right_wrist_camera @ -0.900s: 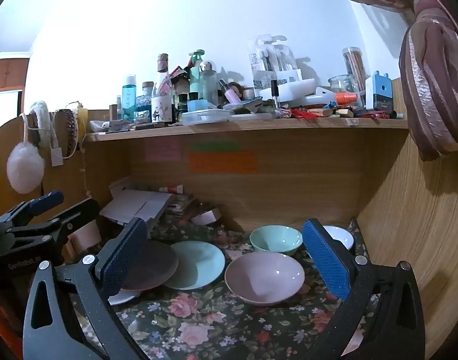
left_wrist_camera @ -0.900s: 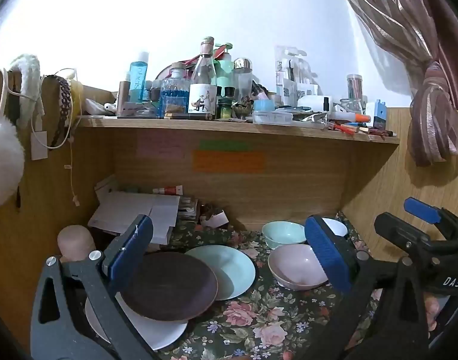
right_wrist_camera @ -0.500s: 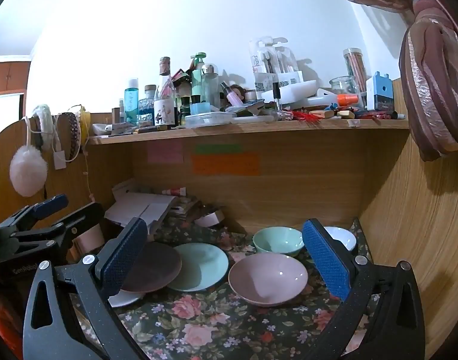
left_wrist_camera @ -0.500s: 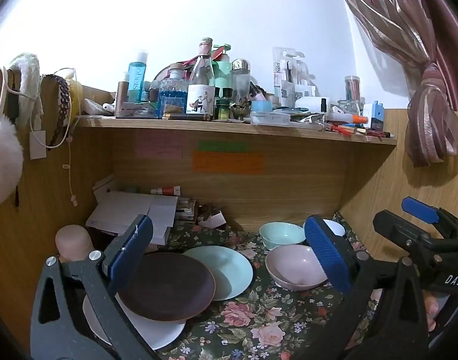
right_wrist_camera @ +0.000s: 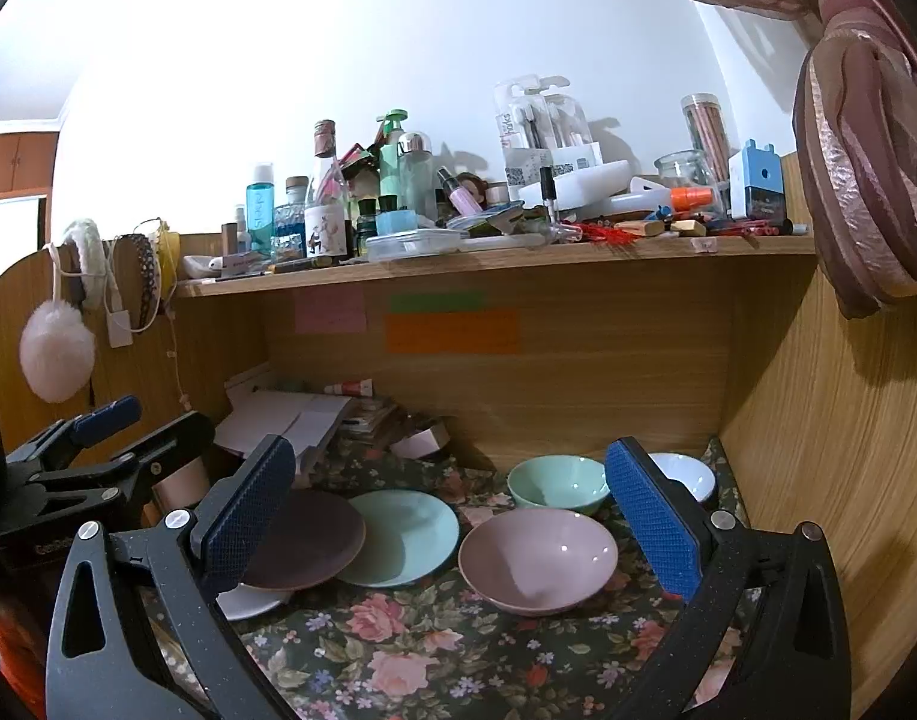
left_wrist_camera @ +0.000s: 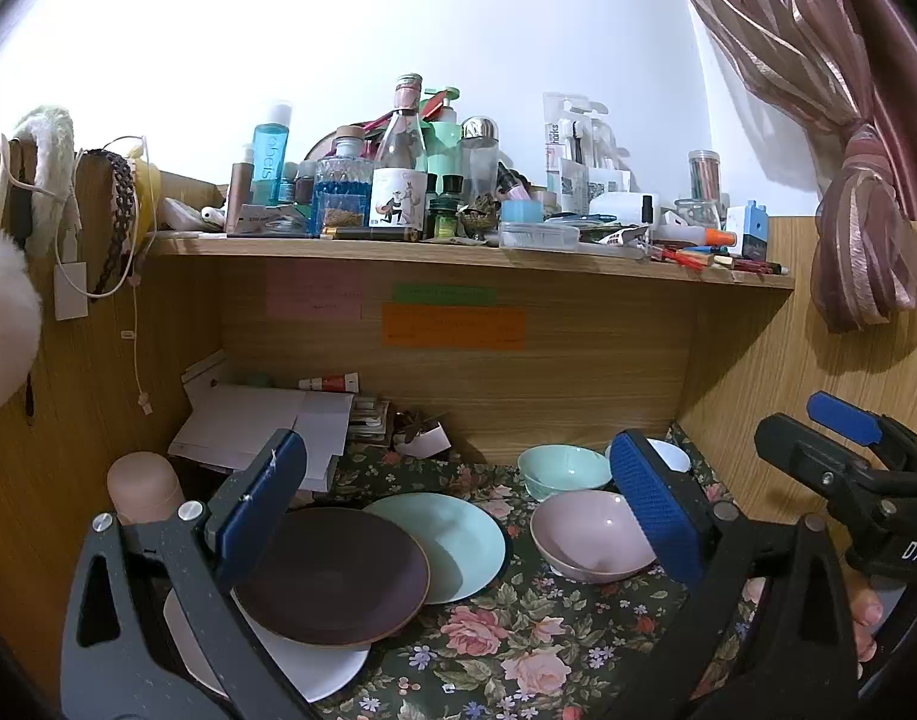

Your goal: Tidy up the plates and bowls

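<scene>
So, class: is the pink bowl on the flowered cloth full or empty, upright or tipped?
Empty and upright. The pink bowl sits rim-up on the flowered cloth, and its bare inside shows nothing in it.

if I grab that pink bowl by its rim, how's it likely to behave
The pink bowl looks glazed and glossy, so its rim may slip between the jaws. It appears rigid, probably ceramic, so likely breakable if dropped. It stands upright on the floral cloth, apart from the mint bowl, so it should lift clear.

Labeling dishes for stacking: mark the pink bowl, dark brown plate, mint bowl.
pink bowl (right_wrist_camera: 536, 558), right wrist view, inner basin
dark brown plate (left_wrist_camera: 338, 576), left wrist view, centre of face
mint bowl (right_wrist_camera: 557, 480), right wrist view, inside
</scene>
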Action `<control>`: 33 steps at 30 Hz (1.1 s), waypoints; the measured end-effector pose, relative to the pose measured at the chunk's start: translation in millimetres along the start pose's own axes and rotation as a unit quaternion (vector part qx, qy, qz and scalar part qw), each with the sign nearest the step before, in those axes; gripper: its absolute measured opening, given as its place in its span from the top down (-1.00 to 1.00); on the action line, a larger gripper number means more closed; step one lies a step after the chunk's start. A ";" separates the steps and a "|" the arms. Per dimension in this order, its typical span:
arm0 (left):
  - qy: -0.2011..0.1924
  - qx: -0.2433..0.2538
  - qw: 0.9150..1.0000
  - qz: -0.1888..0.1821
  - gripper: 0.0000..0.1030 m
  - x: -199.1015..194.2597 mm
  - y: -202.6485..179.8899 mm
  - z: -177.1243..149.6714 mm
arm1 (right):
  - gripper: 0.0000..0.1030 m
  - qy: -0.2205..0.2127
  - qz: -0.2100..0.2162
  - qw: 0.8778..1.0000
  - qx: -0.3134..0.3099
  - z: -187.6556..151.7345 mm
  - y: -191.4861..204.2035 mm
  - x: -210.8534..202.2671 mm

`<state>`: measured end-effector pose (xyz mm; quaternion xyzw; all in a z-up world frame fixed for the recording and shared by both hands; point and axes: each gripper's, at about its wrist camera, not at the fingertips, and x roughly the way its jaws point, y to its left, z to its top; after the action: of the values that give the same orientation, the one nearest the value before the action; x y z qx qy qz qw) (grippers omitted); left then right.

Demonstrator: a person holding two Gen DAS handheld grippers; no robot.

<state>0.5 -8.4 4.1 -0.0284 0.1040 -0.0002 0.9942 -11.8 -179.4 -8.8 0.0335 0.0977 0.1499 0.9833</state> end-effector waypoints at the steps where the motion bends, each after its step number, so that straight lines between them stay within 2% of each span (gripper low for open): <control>1: 0.000 0.000 1.000 0.000 -1.00 -0.4 0.5 -0.4 | -1.00 -0.001 0.000 1.000 0.000 -0.5 -0.2 0.0; 33: 0.001 0.000 1.000 -0.007 -1.00 8.8 -3.5 -2.4 | -1.00 0.002 -0.004 1.000 0.004 -1.1 -3.4 2.1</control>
<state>8.6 -12.1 0.1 -0.0289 0.1044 -0.0073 0.9941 -9.0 -182.0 -10.6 0.0367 0.1007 0.1458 0.9835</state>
